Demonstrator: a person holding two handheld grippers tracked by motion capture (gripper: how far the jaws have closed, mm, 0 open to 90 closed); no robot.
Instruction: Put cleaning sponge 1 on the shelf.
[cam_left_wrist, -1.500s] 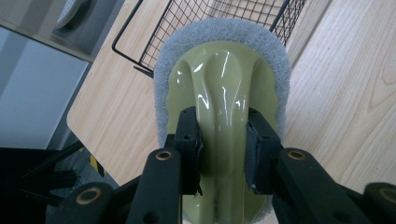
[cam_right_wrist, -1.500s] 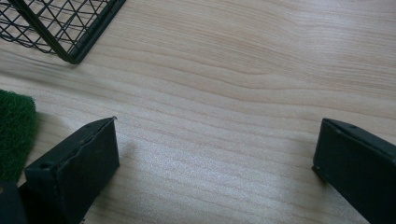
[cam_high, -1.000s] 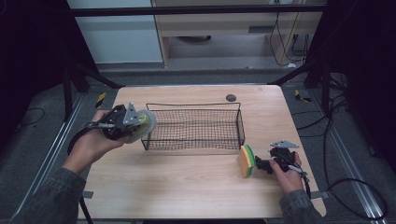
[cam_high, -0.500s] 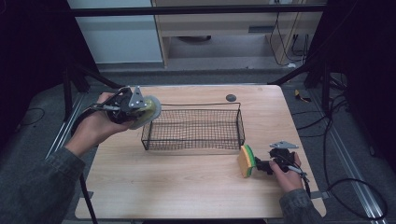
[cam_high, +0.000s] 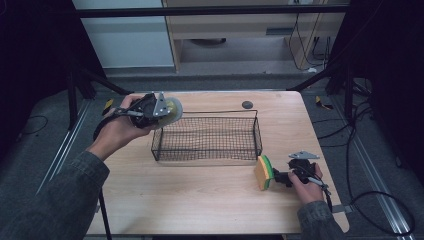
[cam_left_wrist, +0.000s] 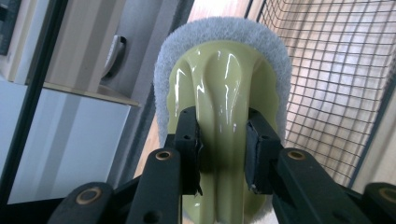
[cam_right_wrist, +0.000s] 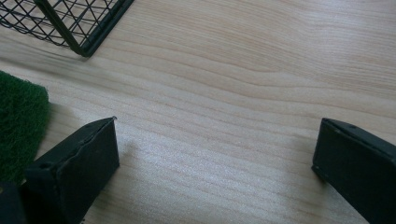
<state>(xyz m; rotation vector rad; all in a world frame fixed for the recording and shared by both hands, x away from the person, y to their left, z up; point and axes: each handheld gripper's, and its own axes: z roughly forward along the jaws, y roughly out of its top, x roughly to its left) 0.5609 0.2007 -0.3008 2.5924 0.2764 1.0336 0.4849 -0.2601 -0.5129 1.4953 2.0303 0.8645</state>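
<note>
A: Where was the scrubbing pad (cam_left_wrist: 224, 88) at that point?

B: Off the table, pinched by its glossy pale-green handle between the closed jaws of the left gripper (cam_high: 159, 108). In the high view it hung at about ten o'clock from the wire basket (cam_high: 207, 134), just beyond the basket's far-left corner, grey fleece side facing away from the hand.

A: So not in the basket yet?

B: No. I'd judge the pickup done and the carry under way; lowering it over the rim and letting go were left to do. The basket looked empty.

A: And the other hand?

B: The right gripper (cam_high: 284, 176) rested on the wooden table (cam_high: 200, 200) at roughly four o'clock from the basket, jaws wide apart and holding nothing. The yellow-and-green sponge (cam_high: 263, 172) stood on edge just beside it, apparently waiting its turn.
</note>
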